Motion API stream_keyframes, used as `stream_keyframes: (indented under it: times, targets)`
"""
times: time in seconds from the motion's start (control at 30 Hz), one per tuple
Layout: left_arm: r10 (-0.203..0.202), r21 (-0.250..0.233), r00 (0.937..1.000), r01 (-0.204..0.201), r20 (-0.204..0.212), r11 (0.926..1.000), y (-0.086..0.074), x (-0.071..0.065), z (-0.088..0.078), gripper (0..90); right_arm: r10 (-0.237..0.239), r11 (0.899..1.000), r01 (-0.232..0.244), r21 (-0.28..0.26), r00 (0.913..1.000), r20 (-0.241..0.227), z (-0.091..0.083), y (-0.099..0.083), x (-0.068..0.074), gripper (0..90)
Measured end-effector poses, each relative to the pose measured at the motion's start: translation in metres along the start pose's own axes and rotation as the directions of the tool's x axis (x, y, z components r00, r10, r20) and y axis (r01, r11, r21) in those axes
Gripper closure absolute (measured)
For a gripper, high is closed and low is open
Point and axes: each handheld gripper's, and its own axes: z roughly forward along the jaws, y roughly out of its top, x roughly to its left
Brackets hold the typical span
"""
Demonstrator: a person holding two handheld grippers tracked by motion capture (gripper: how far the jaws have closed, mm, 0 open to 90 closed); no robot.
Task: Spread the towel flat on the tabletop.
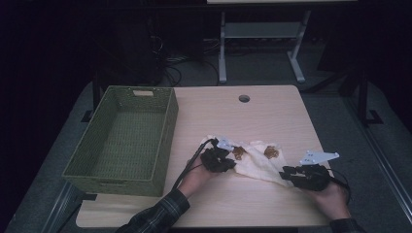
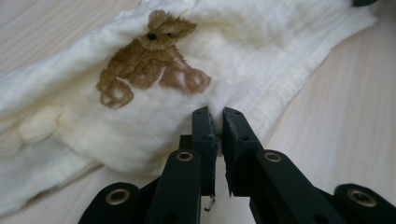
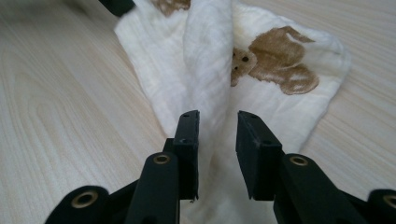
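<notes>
One green basket, nothing inside

- Left gripper: held low over the table by the left hand, pointed away from the person; jaws drawn nearly together in the left gripper view, a fold of the cream cloth pinched between the pads.
- Left forearm: brought in from the lower edge of the high view, clad in a plaid sleeve.
- Right gripper: held by the right hand, pointed leftward across the table; jaws set apart in the right gripper view, cloth lying between them; pad contact cannot be judged.
- Cables: trailed back from each gripper.
</notes>
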Motion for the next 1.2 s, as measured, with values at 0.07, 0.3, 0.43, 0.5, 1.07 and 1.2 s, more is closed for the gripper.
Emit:
stream_keyframes:
  times: [0.07,0.3,0.43,0.5,1.07,1.2]
  targets:
    - [0.008,0.010,0.9999,-0.008,0.007,0.9999,-0.003,0.000,-0.008,83.5,-0.002,1.000,0.002,0.011,1.0000,0.002,0.002,0.000,0.001,69.6]
    - [-0.013,0.006,0.9997,0.013,0.022,0.9999,-0.017,-0.002,-0.030,83.6,-0.003,1.000,0.003,0.022,1.0000,0.006,0.003,-0.001,0.001,70.2]
    - [-0.021,0.027,0.9995,0.020,0.024,0.9994,-0.032,-0.004,-0.042,83.6,-0.009,0.999,0.009,0.047,0.9999,0.008,0.007,-0.001,0.002,70.2]
    - [-0.036,0.036,0.9989,0.035,0.028,0.9988,-0.041,-0.006,-0.047,83.6,-0.010,0.999,0.010,0.052,0.9999,0.004,0.009,-0.002,0.002,70.2]
    - [-0.060,-0.027,0.9969,0.058,-0.051,0.9979,-0.035,-0.001,-0.061,58.5,0.019,1.000,-0.019,0.004,0.9998,0.007,0.013,0.028,-0.017,65.3]
    - [-0.083,-0.043,0.9936,0.080,-0.077,0.9959,-0.020,0.014,-0.053,57.5,0.020,1.000,-0.020,-0.004,0.9995,0.025,0.029,0.054,-0.035,67.0]
